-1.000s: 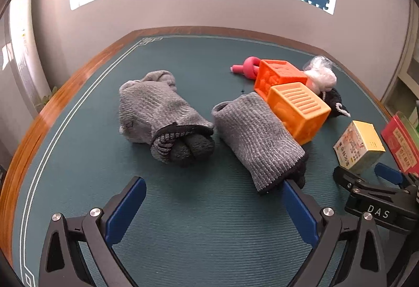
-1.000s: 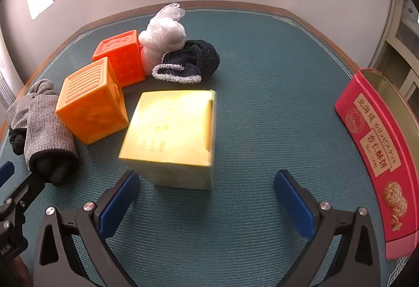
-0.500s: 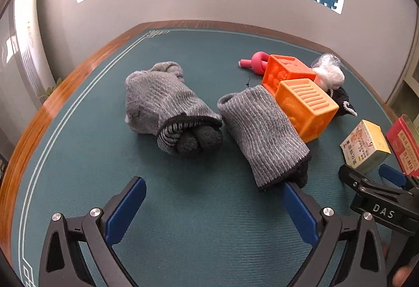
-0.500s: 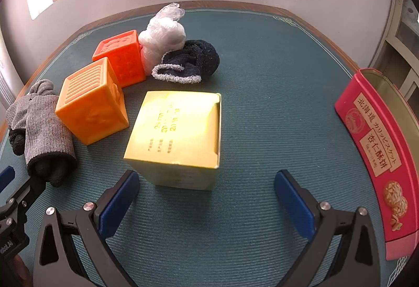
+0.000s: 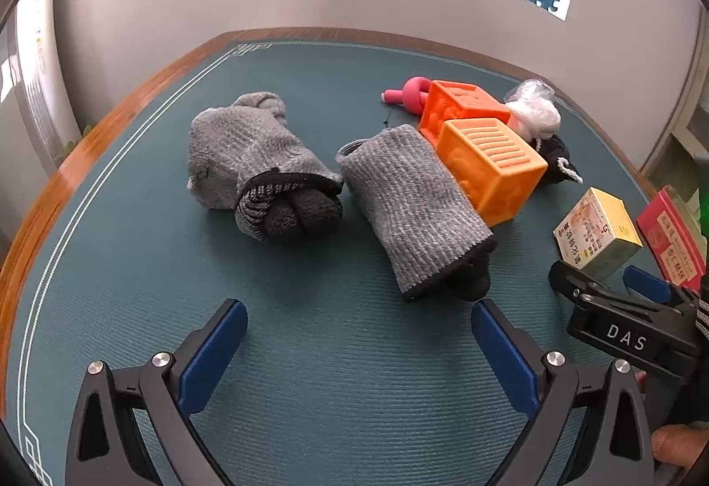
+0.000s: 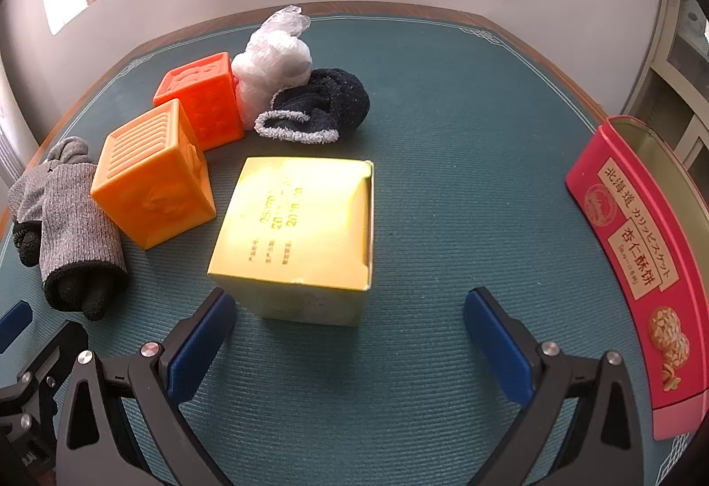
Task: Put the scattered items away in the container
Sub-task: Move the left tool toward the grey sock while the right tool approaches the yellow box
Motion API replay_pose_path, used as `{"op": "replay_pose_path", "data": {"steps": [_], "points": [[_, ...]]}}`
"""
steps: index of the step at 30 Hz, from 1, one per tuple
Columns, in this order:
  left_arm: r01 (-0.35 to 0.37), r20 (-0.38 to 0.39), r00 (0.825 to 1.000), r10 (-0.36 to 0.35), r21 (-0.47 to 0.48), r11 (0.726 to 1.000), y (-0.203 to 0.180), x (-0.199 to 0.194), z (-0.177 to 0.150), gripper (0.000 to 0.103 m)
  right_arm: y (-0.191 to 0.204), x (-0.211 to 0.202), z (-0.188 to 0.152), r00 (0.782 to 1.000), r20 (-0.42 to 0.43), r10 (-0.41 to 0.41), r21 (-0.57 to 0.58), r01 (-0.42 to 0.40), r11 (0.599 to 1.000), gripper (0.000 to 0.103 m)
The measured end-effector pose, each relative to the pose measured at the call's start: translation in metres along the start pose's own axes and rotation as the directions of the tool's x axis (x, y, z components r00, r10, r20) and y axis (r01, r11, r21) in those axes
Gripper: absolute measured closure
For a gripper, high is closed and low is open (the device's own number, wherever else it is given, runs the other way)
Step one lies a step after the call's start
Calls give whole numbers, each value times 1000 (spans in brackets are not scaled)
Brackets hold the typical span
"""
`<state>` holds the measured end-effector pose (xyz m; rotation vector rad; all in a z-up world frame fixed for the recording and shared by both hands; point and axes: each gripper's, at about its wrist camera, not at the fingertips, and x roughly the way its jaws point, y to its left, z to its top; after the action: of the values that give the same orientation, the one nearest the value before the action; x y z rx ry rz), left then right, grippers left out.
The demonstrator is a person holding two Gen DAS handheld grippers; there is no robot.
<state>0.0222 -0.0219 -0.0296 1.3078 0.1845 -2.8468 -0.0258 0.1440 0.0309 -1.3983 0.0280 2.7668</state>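
A yellow carton (image 6: 297, 233) stands on the green mat just ahead of my open, empty right gripper (image 6: 350, 335); it also shows in the left wrist view (image 5: 596, 233). The red tin container (image 6: 638, 264) lies at the right. My left gripper (image 5: 359, 348) is open and empty, short of two grey rolled socks (image 5: 261, 166) (image 5: 416, 206). Two orange toy cubes (image 6: 155, 175) (image 6: 201, 98), a white plastic bag (image 6: 272, 64), a dark sock roll (image 6: 319, 104) and a pink toy (image 5: 410, 93) lie behind.
The mat's wooden border (image 5: 57, 171) curves around the left and back, with a grey wall behind. A cabinet (image 6: 682, 78) stands at the right behind the tin. The right gripper's body (image 5: 629, 331) shows at the lower right of the left wrist view.
The left gripper has drawn back a little from the socks and turned slightly. The right gripper has edged closer to the yellow carton, which looks larger and more centred.
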Motion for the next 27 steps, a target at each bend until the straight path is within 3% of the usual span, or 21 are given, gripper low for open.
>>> {"op": "replay_pose_path", "data": {"steps": [6,16,18,22,27], "points": [[-27,24,999,27,-5,1000,1,-4,6,1,-2,0,0,1000,0,-5,-3,5,1000,0],[-109,160,981,106,5,994,0,-29,12,1,-8,5,6,1000,-1,1,0,-1,1000,0],[-94,179,980,90,14,995,-3,-31,13,1,-9,3,4,1000,2,6,4,-6,1000,0],[-75,179,982,66,44,996,-9,-26,16,1,-20,2,6,998,22,56,32,-56,998,0],[-108,144,985,100,50,993,-11,-19,16,1,-39,0,7,988,59,145,84,-149,985,0]]}}
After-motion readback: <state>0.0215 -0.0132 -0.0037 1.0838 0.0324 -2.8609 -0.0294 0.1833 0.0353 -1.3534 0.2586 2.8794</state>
